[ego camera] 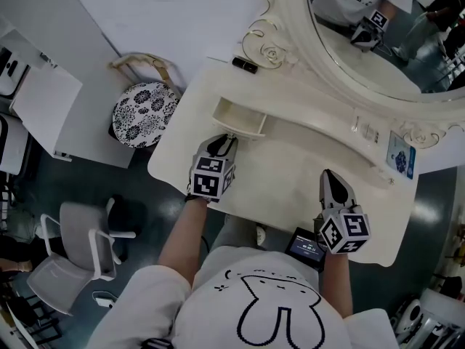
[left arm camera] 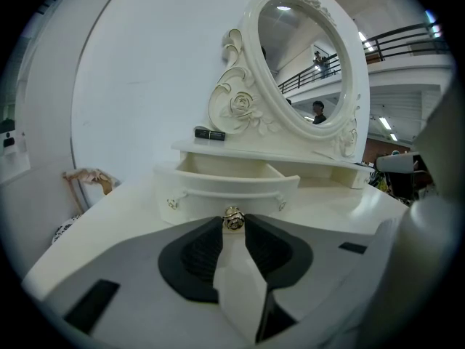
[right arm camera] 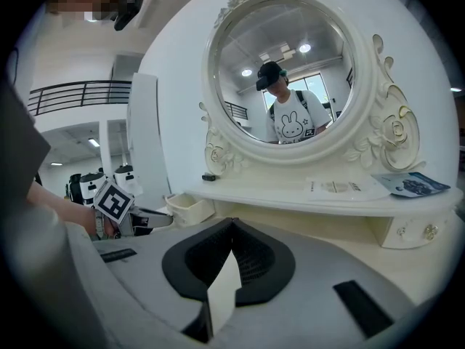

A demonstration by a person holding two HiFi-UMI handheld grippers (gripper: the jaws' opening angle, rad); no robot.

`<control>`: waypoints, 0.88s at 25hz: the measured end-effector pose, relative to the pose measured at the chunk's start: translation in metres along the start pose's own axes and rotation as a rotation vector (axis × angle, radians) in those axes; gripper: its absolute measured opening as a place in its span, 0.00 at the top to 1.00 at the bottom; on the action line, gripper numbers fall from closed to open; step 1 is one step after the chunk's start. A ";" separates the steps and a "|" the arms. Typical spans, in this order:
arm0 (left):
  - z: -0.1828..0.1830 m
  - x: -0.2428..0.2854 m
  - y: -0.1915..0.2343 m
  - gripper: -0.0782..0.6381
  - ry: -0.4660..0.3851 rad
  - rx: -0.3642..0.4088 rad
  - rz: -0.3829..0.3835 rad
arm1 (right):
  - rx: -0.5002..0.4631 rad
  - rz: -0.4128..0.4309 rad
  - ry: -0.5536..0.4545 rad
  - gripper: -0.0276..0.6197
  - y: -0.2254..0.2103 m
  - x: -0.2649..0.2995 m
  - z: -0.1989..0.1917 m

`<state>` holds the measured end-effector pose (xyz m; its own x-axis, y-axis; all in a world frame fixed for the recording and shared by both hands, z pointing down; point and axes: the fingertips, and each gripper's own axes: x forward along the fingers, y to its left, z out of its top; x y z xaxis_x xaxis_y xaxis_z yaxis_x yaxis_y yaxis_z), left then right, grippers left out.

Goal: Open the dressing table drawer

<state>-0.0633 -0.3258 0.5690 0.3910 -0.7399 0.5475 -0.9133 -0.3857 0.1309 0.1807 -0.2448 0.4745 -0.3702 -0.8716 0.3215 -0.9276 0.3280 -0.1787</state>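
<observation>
Nearest the lens is the person's white shirt (ego camera: 254,304) with a rabbit outline, both forearms reaching up from it over the cream dressing table (ego camera: 283,187). At far left a white chair (ego camera: 76,246) stands on the dark floor, and beyond it a round stool (ego camera: 145,113) with a black-and-white floral seat sits just beside the table's left end. The left gripper (ego camera: 222,145) points at the drawer (ego camera: 240,118), which stands pulled out from under the raised shelf at the table's left, its inside showing. In the left gripper view the jaws are narrowed onto the drawer's small rosette knob (left arm camera: 233,218) and pinch it between their tips. A small black object (ego camera: 244,65) lies on the shelf above the drawer. Further right, the right gripper (ego camera: 329,177) rests low over the tabletop, well apart from the drawer, its jaws closed together with nothing between them. A dark device with a lit screen (ego camera: 306,244) sits at the table's near edge by that hand. The oval mirror (ego camera: 370,27) rises behind, and a leaflet (ego camera: 401,155) lies on the shelf at the right.
</observation>
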 end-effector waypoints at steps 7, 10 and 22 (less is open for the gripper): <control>-0.003 -0.003 0.000 0.71 0.008 0.007 0.001 | -0.007 0.010 -0.007 0.94 0.002 0.000 0.002; -0.003 -0.004 -0.001 0.71 0.004 -0.002 0.003 | -0.011 0.010 -0.007 0.94 0.002 0.001 0.002; 0.000 -0.008 0.001 0.60 -0.010 -0.001 0.044 | -0.020 0.004 -0.038 0.94 0.002 -0.003 0.012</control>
<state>-0.0676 -0.3209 0.5650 0.3512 -0.7617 0.5445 -0.9299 -0.3516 0.1079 0.1810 -0.2462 0.4617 -0.3720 -0.8832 0.2857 -0.9271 0.3385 -0.1609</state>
